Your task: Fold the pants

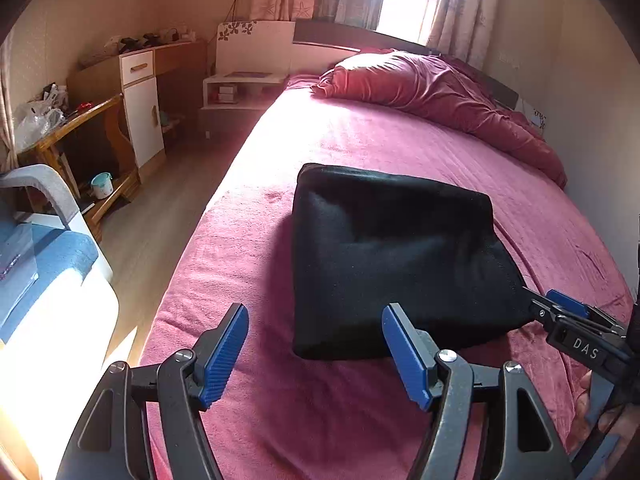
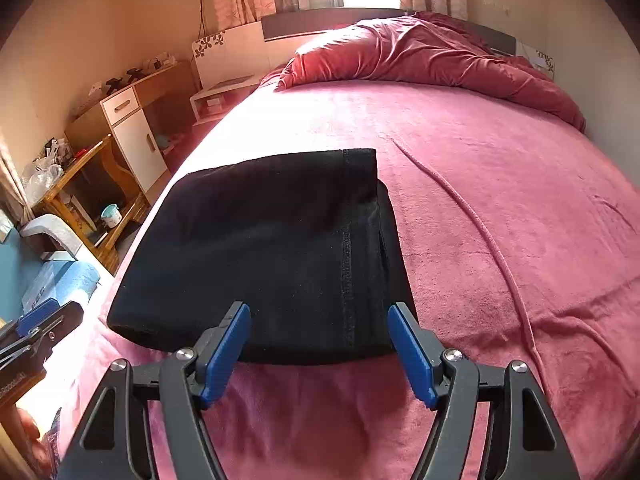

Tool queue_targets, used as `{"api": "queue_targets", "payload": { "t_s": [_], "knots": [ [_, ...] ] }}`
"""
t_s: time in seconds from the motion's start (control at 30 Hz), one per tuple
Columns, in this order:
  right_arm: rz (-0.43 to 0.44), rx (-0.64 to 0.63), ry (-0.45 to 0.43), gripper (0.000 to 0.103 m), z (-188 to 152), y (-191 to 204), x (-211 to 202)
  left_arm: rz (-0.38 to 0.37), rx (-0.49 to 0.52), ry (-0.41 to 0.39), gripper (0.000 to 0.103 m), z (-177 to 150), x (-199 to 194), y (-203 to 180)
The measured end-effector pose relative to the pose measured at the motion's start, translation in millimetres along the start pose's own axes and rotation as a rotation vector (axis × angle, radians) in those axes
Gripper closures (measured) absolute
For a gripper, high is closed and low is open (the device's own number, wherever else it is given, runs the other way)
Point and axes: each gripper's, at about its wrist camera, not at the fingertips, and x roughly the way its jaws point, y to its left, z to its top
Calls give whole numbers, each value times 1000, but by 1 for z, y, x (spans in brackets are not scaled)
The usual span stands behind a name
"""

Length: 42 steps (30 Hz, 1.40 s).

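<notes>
Your left gripper (image 1: 314,354) is spread wide with nothing between the blue pads (image 1: 224,356), just bare bed (image 1: 360,136) blanket under the gap. The pants (image 1: 396,264) sit ahead of it and a bit to its right, folded into a chunky black square lying flat on the bed. The near edge of the bundle is just past the right fingertip.

Your right gripper (image 2: 318,354) is wide too and holds nothing. From its view the pants (image 2: 264,252) are dead ahead and slightly left, with the near edge sitting right beyond the tips. You can see a stitched seam running down the top layer toward that gripper, and the layers stacked at the bundle's right side.

Each gripper shows up at the edge of the other's view: right one (image 1: 576,314) off to the far right of your left, near the bundle's corner, and left one (image 2: 36,328) way off to the left of your right.

Past the pants, at the far end of the bed, there's a rumpled red quilt (image 2: 432,52).
</notes>
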Motion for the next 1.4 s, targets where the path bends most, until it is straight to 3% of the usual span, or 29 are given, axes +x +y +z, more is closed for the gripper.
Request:
{"api": "queue_targets", "payload": {
  "t_s": [0.37, 0.63, 1.4],
  "knots": [
    [-83, -31, -65, 25, -30, 21, -47, 62, 24, -77, 32, -17, -36, -12],
    [-128, -51, -101, 22, -41, 22, -65, 61, 27, -83, 32, -25, -43, -19],
    [-135, -42, -148, 20, -44, 31, -88, 87, 23, -139, 31, -23, -62, -26]
  ]
}}
